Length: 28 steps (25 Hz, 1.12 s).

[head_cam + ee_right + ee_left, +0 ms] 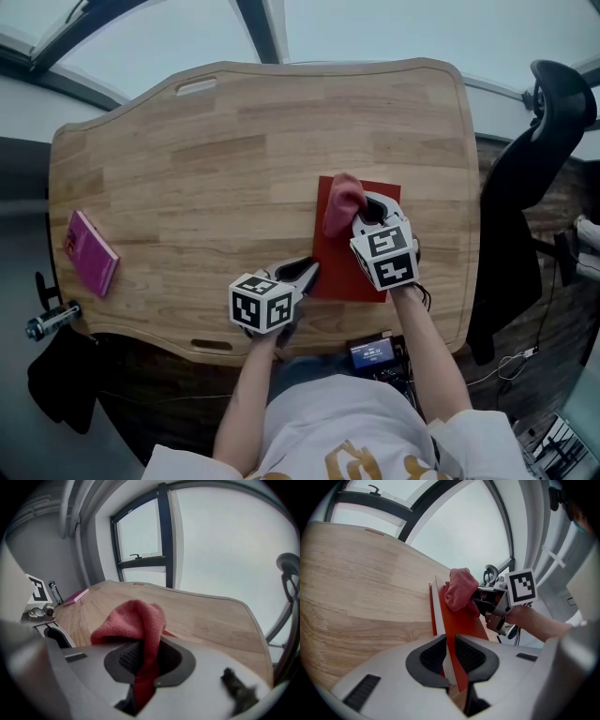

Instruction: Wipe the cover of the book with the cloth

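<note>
Wiping seems under way: left claw [305,273] pinches book [345,265] edge; right claw [369,212], pinching cloth [342,201], rests on the book's far half.

This looks like an office: a light wooden table with rounded corners [234,141], a black swivel chair [562,98] at upper right, tall dark-framed windows [140,531] behind, and loose cables [525,361] on the floor at lower right.

Soft, even daylight comes from the pale far windows [211,541]; the desk [234,141] carries only faint shadows. Both gripper views bulge fisheye-style, with black corners and blurred near edges.
</note>
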Each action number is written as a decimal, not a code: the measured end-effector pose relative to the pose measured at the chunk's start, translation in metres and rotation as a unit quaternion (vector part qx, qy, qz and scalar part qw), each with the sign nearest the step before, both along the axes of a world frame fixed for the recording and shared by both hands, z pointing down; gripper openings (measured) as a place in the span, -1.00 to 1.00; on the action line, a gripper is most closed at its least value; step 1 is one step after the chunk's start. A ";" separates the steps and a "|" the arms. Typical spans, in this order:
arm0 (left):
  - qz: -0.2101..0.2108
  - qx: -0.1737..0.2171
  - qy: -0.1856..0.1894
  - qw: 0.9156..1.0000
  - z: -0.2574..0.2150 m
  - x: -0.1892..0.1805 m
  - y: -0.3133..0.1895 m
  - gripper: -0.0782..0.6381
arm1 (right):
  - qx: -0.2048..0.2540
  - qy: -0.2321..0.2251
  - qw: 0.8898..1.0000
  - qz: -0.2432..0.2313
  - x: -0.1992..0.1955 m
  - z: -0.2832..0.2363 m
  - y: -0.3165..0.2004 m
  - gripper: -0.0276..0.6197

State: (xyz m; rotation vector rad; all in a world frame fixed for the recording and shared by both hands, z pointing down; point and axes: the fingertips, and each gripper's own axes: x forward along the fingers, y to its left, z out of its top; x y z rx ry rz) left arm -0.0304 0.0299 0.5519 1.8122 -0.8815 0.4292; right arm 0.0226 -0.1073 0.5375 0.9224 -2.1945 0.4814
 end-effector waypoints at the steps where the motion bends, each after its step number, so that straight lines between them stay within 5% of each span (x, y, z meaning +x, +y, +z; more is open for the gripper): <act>1: 0.000 0.001 -0.002 1.000 0.000 0.000 0.000 -0.60 | -0.001 0.001 1.000 0.002 0.002 0.000 0.001 -0.73; 28: -0.020 0.021 -0.031 0.999 -0.001 -0.001 0.000 -0.60 | 0.004 0.011 0.999 0.053 0.048 0.001 0.010 -0.73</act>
